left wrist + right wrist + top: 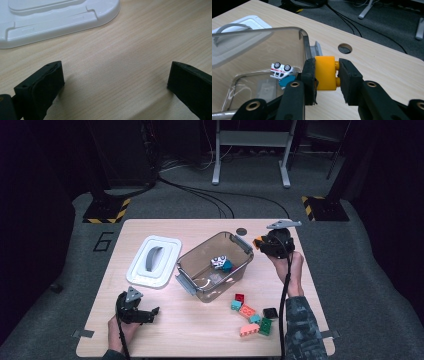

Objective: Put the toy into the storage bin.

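My right gripper hovers just off the far right corner of the clear plastic bin, shut on a yellow toy brick pinched between both pads. Inside the bin a white toy car lies upside down beside a teal piece. My left gripper rests low at the table's near left, open, with bare wood between its jaws. The white bin lid lies flat just beyond it, its edge close ahead of the jaws.
Several loose bricks lie near the front right: red, salmon, black, green. A round cable hole sits at the table's far edge. Cables and stand legs lie on the floor beyond.
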### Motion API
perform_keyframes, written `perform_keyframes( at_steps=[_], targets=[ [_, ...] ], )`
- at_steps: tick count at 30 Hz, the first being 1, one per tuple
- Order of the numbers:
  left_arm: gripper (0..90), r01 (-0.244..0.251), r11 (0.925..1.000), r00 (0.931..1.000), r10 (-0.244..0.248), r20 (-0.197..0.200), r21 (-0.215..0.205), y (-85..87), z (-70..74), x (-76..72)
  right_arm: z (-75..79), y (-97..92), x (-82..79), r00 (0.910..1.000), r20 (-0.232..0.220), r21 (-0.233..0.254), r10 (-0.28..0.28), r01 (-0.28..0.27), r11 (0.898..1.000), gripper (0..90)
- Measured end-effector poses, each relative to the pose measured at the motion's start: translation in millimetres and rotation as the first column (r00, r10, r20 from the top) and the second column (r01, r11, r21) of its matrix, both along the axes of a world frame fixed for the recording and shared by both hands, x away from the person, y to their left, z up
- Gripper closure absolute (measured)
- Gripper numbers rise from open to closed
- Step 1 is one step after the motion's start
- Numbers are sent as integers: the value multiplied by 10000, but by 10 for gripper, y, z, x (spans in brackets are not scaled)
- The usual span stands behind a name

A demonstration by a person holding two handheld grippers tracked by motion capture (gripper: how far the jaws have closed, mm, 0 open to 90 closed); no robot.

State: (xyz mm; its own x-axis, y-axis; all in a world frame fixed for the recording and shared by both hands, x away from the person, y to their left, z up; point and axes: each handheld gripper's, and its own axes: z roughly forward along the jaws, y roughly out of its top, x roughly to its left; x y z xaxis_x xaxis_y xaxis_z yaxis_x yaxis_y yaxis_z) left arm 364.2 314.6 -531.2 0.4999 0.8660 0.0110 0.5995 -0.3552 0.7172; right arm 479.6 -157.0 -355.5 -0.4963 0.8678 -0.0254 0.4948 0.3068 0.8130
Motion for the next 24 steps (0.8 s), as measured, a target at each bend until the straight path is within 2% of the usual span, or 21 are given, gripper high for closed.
perform_keyframes(
  at_steps=[12,17,24],
  targets=[
    [5,-1,10000,10000,1,0,-3,0,0,0,-20,304,176,9970,-76,-299,774,-775,9965,675],
    [5,-1,10000,10000,1,-2,-1,0,0,0,-74,447,261,9937,-280,-585,1084,-1099,9922,675],
    [6,-3,10000,10000,3,-3,-6,0,0,-1,-177,585,360,9922,-571,-818,1108,-1153,9900,675]
  ],
)
